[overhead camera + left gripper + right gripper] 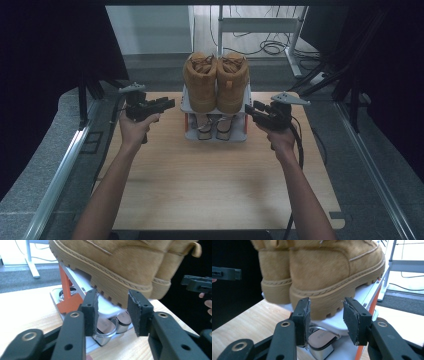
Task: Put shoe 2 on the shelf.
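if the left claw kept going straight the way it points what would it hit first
Probably the left tan boot on the small shoe rack: the left claw stands open and aims at its sole edge, where it overhangs the white shelf. Depth is unclear.

Pale wooden surface (215, 190) edged by metal rails (57, 175); grey floor (30, 185) around it; white-framed desk (260, 25) and loose cables (272, 47) behind; dark curtains (50, 45) flank both sides.

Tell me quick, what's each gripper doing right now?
Left gripper: open, holding nothing, beside the boots.
Right gripper: open, holding nothing, beside the boots.
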Action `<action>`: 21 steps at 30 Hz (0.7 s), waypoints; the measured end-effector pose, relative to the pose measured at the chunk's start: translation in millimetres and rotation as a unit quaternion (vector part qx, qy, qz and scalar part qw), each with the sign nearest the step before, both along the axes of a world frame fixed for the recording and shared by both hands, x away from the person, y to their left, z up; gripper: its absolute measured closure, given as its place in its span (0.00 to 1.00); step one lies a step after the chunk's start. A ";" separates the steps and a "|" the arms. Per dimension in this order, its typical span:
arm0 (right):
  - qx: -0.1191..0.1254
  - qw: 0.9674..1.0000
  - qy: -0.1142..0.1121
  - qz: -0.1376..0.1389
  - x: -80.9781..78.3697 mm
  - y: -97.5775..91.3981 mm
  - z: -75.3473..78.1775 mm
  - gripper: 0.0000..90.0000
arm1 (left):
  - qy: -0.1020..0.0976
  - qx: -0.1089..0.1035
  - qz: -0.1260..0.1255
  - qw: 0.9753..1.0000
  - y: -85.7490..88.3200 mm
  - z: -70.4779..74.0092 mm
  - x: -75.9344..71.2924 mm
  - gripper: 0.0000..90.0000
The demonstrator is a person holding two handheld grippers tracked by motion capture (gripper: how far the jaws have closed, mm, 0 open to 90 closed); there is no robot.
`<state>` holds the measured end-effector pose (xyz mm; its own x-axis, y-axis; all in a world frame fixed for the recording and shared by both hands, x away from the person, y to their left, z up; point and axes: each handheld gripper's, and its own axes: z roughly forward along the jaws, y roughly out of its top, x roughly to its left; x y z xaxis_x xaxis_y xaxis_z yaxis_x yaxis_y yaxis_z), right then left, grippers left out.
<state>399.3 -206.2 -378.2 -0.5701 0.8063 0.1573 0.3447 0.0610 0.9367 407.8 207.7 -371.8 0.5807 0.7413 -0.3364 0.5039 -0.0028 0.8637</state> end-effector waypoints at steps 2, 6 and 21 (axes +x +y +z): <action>-0.001 1.000 0.001 0.006 -7.1 0.8 -5.9 0.61 | -0.002 0.004 -0.002 1.000 0.7 -3.7 -8.8 0.63; 0.002 1.000 -0.001 0.013 -17.4 1.6 -14.6 0.60 | -0.007 0.029 -0.006 1.000 -0.9 -13.5 -25.0 0.61; -0.003 1.000 0.002 0.026 -59.1 -11.2 -57.6 0.57 | 0.001 0.070 -0.018 0.997 1.4 -72.3 -82.4 0.58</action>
<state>340.3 -217.3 -435.8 -0.6112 0.7762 0.1550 0.3450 0.0850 0.9348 325.4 209.1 -444.1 0.6076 0.7598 -0.2314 0.5024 -0.1420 0.8529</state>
